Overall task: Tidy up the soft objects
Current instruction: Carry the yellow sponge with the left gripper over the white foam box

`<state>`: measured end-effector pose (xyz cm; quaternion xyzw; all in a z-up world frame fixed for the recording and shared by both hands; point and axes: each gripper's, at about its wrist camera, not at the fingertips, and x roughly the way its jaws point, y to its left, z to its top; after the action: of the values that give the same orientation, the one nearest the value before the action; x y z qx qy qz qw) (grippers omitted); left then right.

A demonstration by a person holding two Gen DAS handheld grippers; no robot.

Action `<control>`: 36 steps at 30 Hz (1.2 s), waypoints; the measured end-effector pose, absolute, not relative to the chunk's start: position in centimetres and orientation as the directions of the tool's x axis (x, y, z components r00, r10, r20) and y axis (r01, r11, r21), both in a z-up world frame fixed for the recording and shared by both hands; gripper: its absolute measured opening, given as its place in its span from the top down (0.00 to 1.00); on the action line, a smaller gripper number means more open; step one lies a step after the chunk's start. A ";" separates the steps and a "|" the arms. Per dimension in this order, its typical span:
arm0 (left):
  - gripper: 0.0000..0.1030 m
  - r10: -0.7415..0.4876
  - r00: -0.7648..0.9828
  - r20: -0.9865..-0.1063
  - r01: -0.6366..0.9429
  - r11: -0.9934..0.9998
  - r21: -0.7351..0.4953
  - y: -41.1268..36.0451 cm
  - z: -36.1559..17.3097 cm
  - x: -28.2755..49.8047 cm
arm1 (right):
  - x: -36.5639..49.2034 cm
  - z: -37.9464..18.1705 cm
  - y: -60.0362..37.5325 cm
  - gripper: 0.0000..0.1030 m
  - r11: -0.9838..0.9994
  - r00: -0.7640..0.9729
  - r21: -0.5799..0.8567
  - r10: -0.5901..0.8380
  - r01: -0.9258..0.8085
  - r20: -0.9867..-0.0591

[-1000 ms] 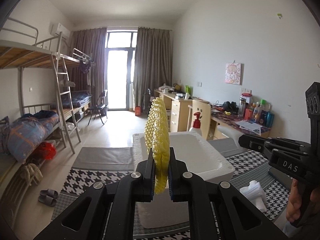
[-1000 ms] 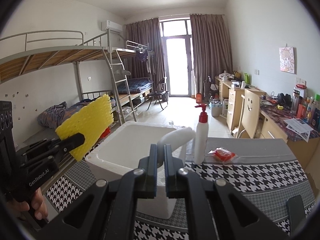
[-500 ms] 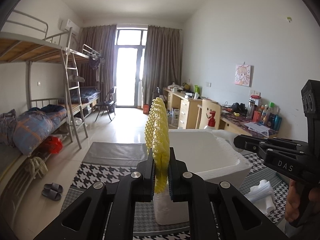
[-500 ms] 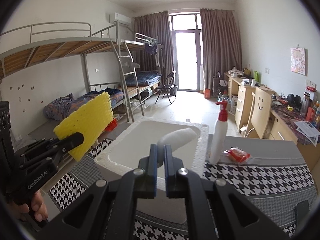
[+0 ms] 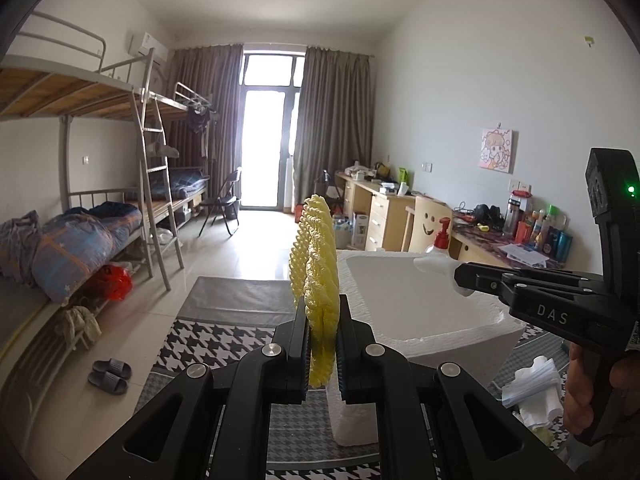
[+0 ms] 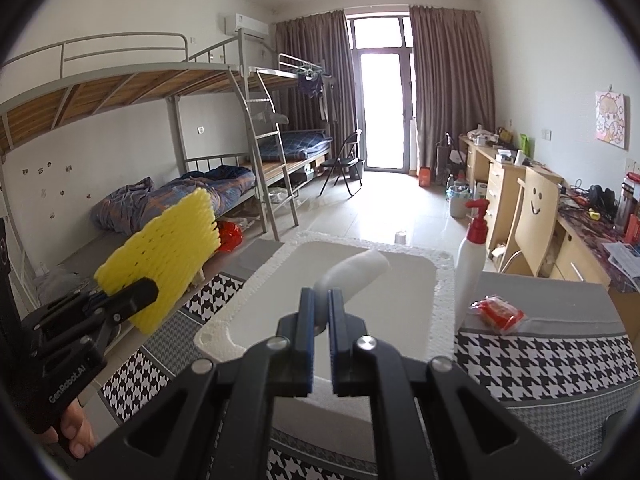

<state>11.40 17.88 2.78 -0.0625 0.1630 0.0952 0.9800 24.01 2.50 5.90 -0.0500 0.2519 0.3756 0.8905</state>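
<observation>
Left gripper (image 5: 322, 344), lower centre of its view, is clenched on a yellow foam net (image 5: 316, 264) held edge-on and upright, apparently so it can drop into the white foam box (image 6: 442, 276). Right gripper (image 6: 320, 320), lower centre of its view, is clamped on a white foam piece (image 6: 356, 272) poised above the box's hollow, probably for release there. 2 bystanders, a pump bottle (image 6: 472, 248) and a red packet (image 6: 498, 314), sit right of the box on the checked cloth (image 6: 540, 360).
</observation>
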 end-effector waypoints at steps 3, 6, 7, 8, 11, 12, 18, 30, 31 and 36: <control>0.89 0.165 0.928 -0.334 -0.208 0.973 -0.096 18.0 2.7 11.4 | 24.4 5.7 2.8 0.92 0.716 0.586 0.105 0.638 -0.690 -0.499; 0.89 0.164 0.927 -0.338 -0.209 0.973 -0.100 18.0 2.6 11.6 | 24.8 5.2 3.1 0.92 0.721 0.580 0.111 0.630 -0.684 -0.516; 0.89 0.164 0.926 -0.339 -0.209 0.973 -0.100 18.0 2.6 11.6 | 24.9 5.1 3.2 0.92 0.722 0.579 0.112 0.628 -0.682 -0.520; 0.89 0.164 0.927 -0.338 -0.209 0.973 -0.102 18.1 2.6 11.6 | 25.1 5.0 3.3 0.92 0.723 0.576 0.114 0.626 -0.681 -0.526; 0.89 0.165 0.927 -0.337 -0.210 0.972 -0.103 18.1 2.5 11.6 | 25.3 4.7 3.4 0.92 0.729 0.572 0.124 0.620 -0.673 -0.537; 0.89 0.166 0.927 -0.337 -0.211 0.972 -0.103 18.1 2.5 11.6 | 25.4 4.7 3.5 0.92 0.731 0.573 0.124 0.618 -0.671 -0.539; 0.89 0.168 0.927 -0.335 -0.213 0.972 -0.103 18.3 2.5 11.6 | 25.1 4.5 3.9 0.24 0.731 0.578 0.106 0.611 -0.674 -0.542; 0.89 0.143 0.935 -0.323 -0.182 0.979 -0.093 17.5 3.2 11.6 | 24.5 5.5 2.9 0.19 0.736 0.605 0.086 0.612 -0.672 -0.510; 0.89 0.141 0.936 -0.321 -0.178 0.980 -0.090 17.3 3.3 11.7 | 24.5 5.6 2.7 0.19 0.739 0.609 0.085 0.610 -0.669 -0.507; 0.89 0.126 0.939 -0.321 -0.159 0.984 -0.077 16.4 3.5 12.2 | 24.4 5.9 1.3 0.15 0.749 0.628 0.088 0.607 -0.656 -0.488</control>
<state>12.16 16.43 3.49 -0.0508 0.1596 0.0724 0.9832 24.44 1.32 5.86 -0.0493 0.2517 0.3505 0.9008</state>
